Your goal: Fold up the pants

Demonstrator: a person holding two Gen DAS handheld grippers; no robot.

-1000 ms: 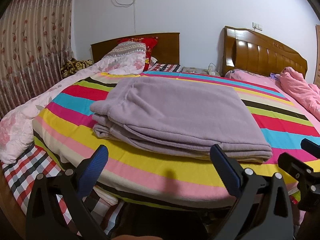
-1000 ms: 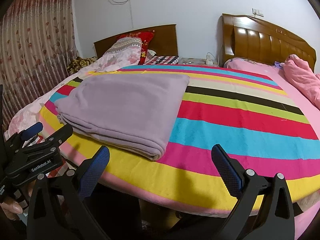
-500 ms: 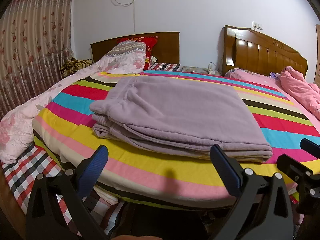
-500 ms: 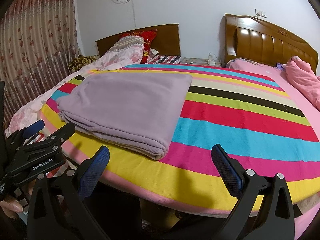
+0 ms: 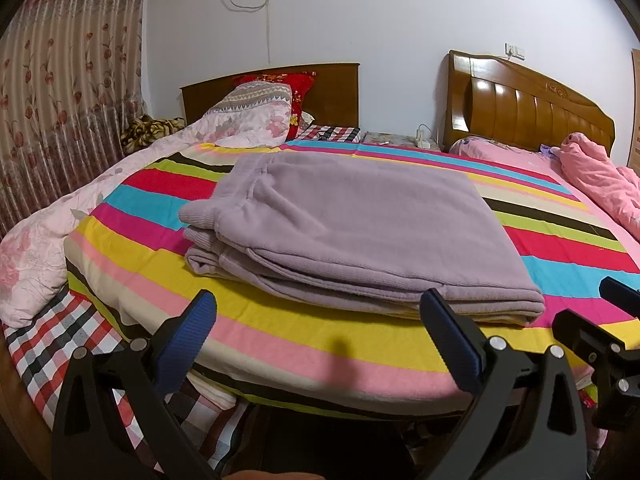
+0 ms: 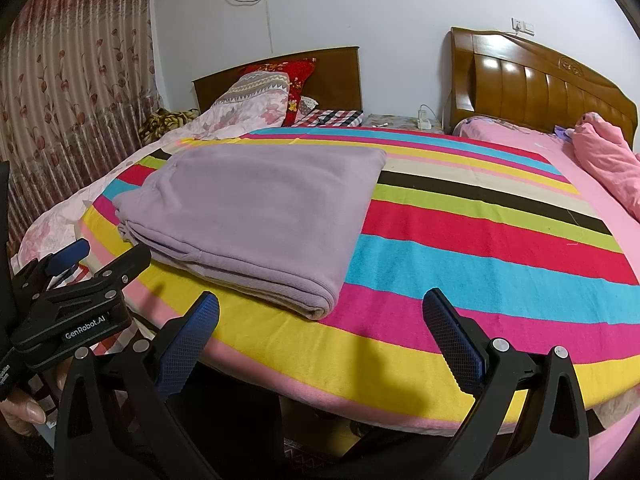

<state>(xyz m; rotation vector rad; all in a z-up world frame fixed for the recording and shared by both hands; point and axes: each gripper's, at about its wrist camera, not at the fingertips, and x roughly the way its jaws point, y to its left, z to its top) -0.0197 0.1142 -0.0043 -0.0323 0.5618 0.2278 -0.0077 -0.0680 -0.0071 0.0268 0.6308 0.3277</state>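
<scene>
While both claws hang back off the near edge of the bed, the pants (image 5: 352, 232) lie folded into a thick lilac stack on the striped blanket (image 5: 280, 332), none of it gripped. Left claw (image 5: 316, 332) spread wide, nothing between its blue pads (image 5: 192, 328), and the stack sits dead ahead of it, just past the blanket's yellow band. Right claw (image 6: 320, 332) equally released and empty, but from its view the pants (image 6: 256, 216) are off to the left, only the near right corner close to its line. The left claw shows at that view's left edge (image 6: 80, 280). The stack's long side runs roughly left to right across the bed, waistband end (image 5: 200, 216) at the left, folded edge towards the claws. So the left claw is the nearer one; if another fold is wanted, I'd judge it reaches first.
</scene>
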